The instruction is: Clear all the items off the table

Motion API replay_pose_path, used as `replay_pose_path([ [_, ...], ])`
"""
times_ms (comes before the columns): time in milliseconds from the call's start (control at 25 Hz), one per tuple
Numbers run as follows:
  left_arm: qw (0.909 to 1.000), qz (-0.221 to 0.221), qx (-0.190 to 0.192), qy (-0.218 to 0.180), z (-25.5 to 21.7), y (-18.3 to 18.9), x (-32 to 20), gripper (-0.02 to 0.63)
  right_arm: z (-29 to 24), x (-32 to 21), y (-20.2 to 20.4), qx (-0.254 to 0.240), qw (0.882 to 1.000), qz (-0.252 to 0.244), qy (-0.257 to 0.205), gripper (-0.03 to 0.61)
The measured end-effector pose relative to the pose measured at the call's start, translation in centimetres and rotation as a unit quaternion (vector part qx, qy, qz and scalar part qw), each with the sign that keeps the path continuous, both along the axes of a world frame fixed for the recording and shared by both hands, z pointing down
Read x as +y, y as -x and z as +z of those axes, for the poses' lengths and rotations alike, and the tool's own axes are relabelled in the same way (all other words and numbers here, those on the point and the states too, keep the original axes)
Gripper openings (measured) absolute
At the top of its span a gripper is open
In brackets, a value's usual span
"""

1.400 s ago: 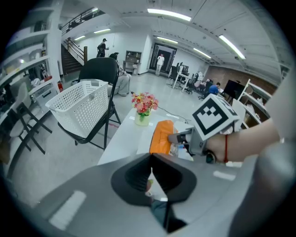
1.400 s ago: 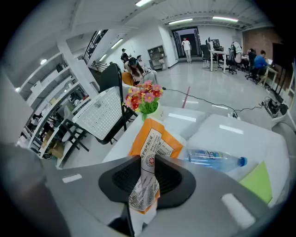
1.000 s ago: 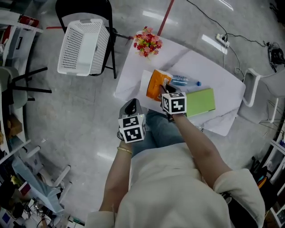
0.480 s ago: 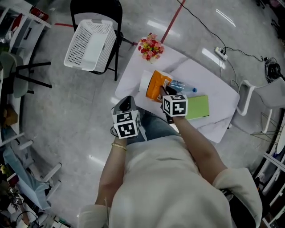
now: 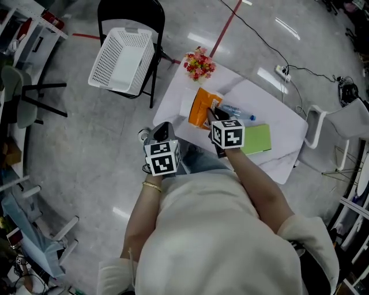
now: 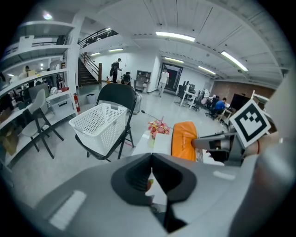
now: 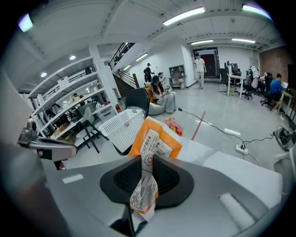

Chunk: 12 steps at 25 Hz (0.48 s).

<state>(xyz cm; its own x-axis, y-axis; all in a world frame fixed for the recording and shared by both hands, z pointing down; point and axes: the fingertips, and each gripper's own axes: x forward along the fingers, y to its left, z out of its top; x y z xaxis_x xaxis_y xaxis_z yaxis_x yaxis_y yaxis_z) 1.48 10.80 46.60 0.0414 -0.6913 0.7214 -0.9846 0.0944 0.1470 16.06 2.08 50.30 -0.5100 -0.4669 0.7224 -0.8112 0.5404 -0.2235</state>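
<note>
The right gripper (image 7: pixel 147 172) was clamped on the crimped bottom seam of an orange snack bag (image 7: pixel 155 139), with the pads pressing the seam from both sides and the rest of the bag rising above the jaws. The left gripper (image 6: pixel 151 167) had its jaws together with nothing between them. From the head view it hung over bare floor, off the near left edge of the white table (image 5: pixel 262 95) and beside the person's knee.

The bag sat at the table's near left part, close to that edge. A bunch of red and yellow flowers (image 5: pixel 199 64) stood at the far left corner. Left of the table lay an open stretch of grey floor. Beyond it a white perforated basket (image 5: pixel 122 57) rested on the seat of a black folding chair (image 5: pixel 131 12). A white chair (image 5: pixel 340 124) stood just off the table's right end.

Only the head view showed a clear water bottle (image 5: pixel 236 110) lying just right of the bag and a flat green book (image 5: pixel 258 138) nearer the person. Only the right gripper view showed the printed white label on the bag. The left gripper view showed the bag from the side, with the right gripper's marker cube (image 6: pixel 249 122) beside it.
</note>
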Motion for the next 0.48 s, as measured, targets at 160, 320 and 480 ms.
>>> replay_pose_path([
  [160,1.0,0.004,0.0,-0.004,-0.5,2.0,-0.2,0.009,-1.5,-0.3,1.7,-0.007,1.0,0.005,-0.013,0.064],
  [320,0.9999,0.011,0.001,-0.007,-1.1,4.4,-0.8,0.009,-2.5,-0.5,4.1,-0.011,1.0,0.008,-0.019,0.063],
  [480,0.9998,0.014,0.005,-0.015,-1.7,7.3,-1.8,0.009,-3.1,-1.1,7.1,-0.012,1.0,0.008,-0.027,0.063],
])
